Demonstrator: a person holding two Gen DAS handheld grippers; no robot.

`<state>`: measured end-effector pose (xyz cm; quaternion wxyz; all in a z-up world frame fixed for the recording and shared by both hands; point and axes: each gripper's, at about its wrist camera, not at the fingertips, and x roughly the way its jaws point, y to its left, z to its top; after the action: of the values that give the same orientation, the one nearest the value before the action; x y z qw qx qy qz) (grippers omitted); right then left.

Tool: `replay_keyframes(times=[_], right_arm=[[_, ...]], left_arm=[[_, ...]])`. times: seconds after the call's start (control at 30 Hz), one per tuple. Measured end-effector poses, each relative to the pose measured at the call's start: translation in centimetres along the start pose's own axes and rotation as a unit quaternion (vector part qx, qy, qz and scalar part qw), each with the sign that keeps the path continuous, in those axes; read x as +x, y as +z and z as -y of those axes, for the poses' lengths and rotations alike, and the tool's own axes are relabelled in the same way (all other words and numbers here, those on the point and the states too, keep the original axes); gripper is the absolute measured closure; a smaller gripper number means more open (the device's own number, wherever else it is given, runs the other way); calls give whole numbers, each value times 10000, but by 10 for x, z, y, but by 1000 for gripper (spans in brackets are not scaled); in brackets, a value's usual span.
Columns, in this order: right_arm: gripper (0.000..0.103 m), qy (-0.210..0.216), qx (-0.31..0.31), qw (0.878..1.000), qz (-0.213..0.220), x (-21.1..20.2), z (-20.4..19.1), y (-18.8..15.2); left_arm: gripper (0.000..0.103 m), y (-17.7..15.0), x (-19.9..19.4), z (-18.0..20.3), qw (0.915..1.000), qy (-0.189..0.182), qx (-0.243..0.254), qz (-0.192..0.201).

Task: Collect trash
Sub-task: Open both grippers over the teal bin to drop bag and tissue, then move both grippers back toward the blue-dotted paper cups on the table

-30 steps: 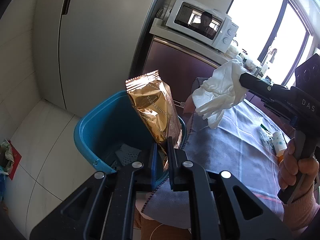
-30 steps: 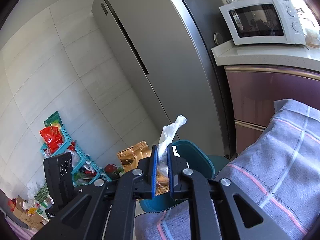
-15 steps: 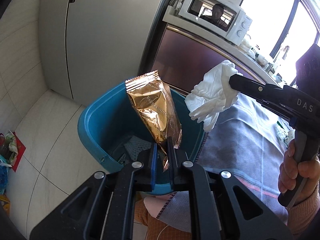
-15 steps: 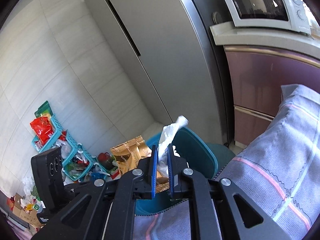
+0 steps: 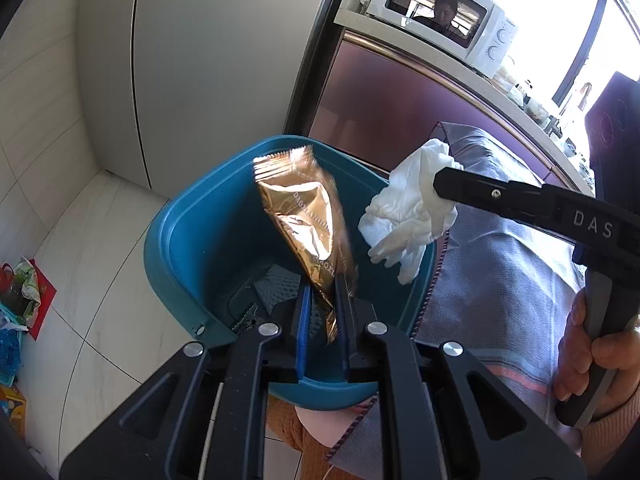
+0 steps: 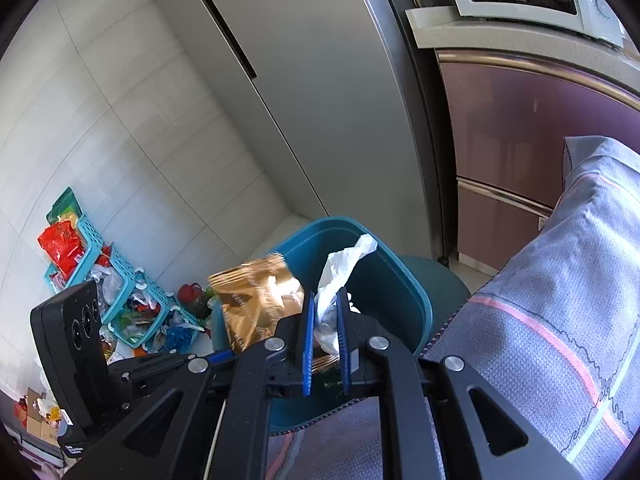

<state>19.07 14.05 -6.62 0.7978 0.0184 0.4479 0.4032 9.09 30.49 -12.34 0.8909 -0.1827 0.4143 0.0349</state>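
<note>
A blue trash bin stands on the floor beside the cloth-covered table; it also shows in the right wrist view. My left gripper is over the bin, its jaws parted a little, with a gold foil snack wrapper loose between them and leaning on the right finger. The wrapper shows in the right wrist view too. My right gripper is shut on a crumpled white tissue, held above the bin's right rim. The tissue and right gripper show in the left wrist view.
A grey checked tablecloth covers the table right of the bin. A grey fridge and purple cabinet with a microwave stand behind. Teal baskets of clutter sit on the tiled floor at left.
Both grippers have moved over the bin. The left gripper's jaws have opened a little and the gold wrapper has come loose, blurred as it slips.
</note>
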Motion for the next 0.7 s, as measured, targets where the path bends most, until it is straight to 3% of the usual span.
replay_keyframes(times=[0.27, 0.4, 0.7], right_arm=[[87, -97, 83, 9999, 1, -4, 6, -4], [82, -72, 87, 9999, 121, -20, 9, -6], [68, -239, -183, 9971, 705, -93, 12, -24]], left_arm=[[92, -1, 9, -2, 9999, 3, -68, -75], [75, -3, -1, 5, 10000, -24, 23, 75], [64, -4, -34, 56, 9953, -590, 579, 496]])
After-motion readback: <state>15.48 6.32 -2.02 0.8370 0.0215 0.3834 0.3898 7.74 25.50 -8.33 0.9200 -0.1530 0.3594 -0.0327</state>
